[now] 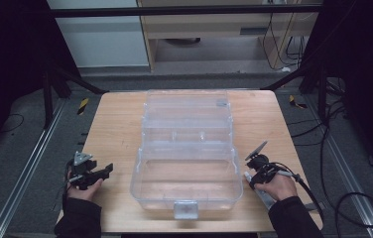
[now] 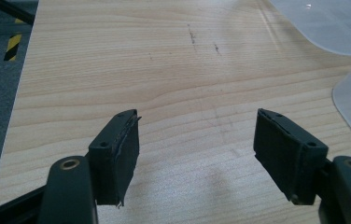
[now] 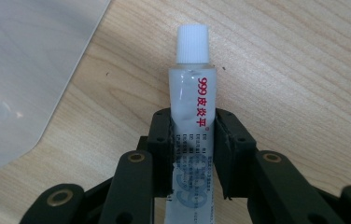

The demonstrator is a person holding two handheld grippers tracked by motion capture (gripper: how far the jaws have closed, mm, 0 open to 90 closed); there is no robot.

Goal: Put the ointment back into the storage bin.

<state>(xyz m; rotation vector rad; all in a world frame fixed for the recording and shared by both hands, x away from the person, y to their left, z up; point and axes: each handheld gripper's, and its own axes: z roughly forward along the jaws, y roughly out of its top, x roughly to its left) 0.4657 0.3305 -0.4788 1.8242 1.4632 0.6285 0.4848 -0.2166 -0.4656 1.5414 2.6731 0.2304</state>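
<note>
From the high view, a clear plastic box (image 1: 186,163) sits mid-table with its lid (image 1: 187,111) thrown back away from me; it is rounded at the corners, glossy, with a pale latch at the near wall, and I see nothing inside it. The table (image 1: 115,134) is light wood with fine grain, set on grey carpet between metal rails, dark curtains at both sides and loose cables to the right. My left claw (image 1: 106,170) rests left of the box, my right claw (image 1: 247,176) just beside its right wall, a hand behind each.

In the left gripper view my left claw (image 2: 197,154) stands wide, the ribbed black pads apart over bare wood, with the box's clear edge at the right.

In the right gripper view my right claw (image 3: 193,154) is clamped on a soft white tube (image 3: 193,107) with red print and a ridged white cap, lying along the table just beside the box wall
</note>
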